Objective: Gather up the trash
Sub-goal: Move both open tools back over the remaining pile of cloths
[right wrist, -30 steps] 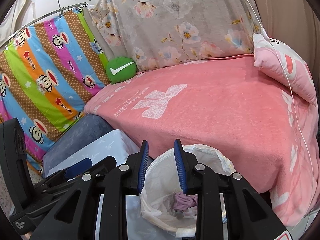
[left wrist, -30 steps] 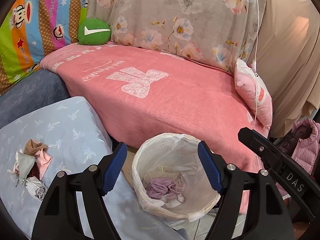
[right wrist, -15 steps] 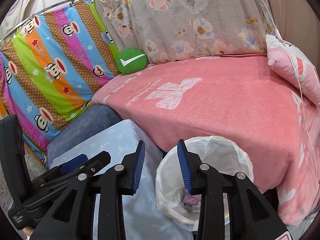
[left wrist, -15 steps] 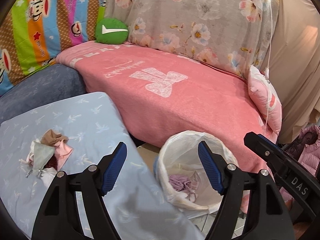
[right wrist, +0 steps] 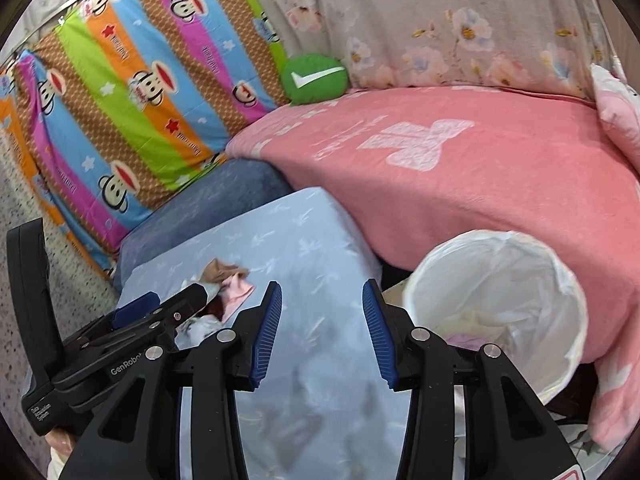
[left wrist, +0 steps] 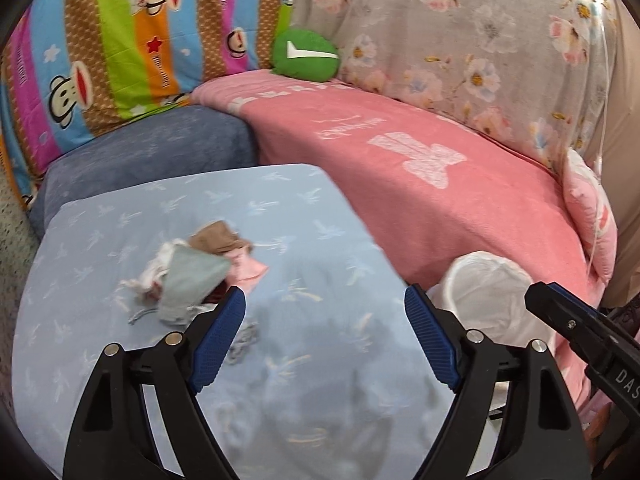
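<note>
Both views have swung left since a second ago: the bin was centred between the fingers of each gripper, now it sits off to the right and the trash pile has come toward the middle.

Left gripper (left wrist: 325, 334): jaws wide apart, nothing between them, hovering over the light-blue covered table (left wrist: 312, 216). Same opening as before. Its left pad tip is just beside the near edge of the trash pile (left wrist: 200, 272), not touching as far as I can tell.

Right gripper (right wrist: 322, 332): jaws apart and empty; gap clearly wider than a second ago, when the pads were close together over the bin. Now over the table's right half, near the right edge.

Trash pile: crumpled bits, brown, pink, grey-green and white, on the left half of the table, roughly mid-depth. In the right wrist view the left gripper body covers part of it. Pile looks unchanged in makeup.

Bin with white liner (right wrist: 496, 304): on the floor off the table's right edge, against the pink blanket (right wrist: 480, 168). Something pale and pinkish inside; earlier the purple wad was plainly visible, now mostly hidden by the rim and the gripper.

Frames show some motion blur.
</note>
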A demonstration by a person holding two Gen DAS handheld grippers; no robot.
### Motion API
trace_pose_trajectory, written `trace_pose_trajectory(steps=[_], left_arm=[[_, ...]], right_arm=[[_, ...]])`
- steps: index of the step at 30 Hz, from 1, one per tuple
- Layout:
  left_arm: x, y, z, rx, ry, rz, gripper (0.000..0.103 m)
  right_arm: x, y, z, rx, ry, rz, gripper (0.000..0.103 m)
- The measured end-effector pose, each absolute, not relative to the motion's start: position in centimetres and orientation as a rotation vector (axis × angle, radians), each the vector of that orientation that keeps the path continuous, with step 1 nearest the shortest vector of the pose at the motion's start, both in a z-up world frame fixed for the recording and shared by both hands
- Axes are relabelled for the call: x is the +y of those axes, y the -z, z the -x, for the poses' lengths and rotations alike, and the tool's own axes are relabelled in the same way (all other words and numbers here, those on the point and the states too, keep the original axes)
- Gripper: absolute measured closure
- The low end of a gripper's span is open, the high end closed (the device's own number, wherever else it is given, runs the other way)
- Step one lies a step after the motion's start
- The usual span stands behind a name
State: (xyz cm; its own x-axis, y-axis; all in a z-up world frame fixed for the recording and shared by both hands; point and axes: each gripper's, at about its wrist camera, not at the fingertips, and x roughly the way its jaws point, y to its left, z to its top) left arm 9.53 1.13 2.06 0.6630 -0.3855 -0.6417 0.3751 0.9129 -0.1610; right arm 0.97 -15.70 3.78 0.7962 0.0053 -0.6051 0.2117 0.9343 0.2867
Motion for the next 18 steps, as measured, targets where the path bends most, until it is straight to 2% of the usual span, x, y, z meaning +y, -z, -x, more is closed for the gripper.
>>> trace_pose_trajectory(steps=[3, 18], left_arm=[[3.4, -1.1, -10.0, 0.744, 0.395, 0.023, 0.016], [13.3, 4.2, -13.4, 0.859, 0.243, 0.115, 0.015]], right_arm=[[-13.5, -2.9, -2.0, 0.67, 0.079, -0.345, 0.058], [-3.4, 3.4, -8.7, 0.82, -0.055, -0.274, 0.051]])
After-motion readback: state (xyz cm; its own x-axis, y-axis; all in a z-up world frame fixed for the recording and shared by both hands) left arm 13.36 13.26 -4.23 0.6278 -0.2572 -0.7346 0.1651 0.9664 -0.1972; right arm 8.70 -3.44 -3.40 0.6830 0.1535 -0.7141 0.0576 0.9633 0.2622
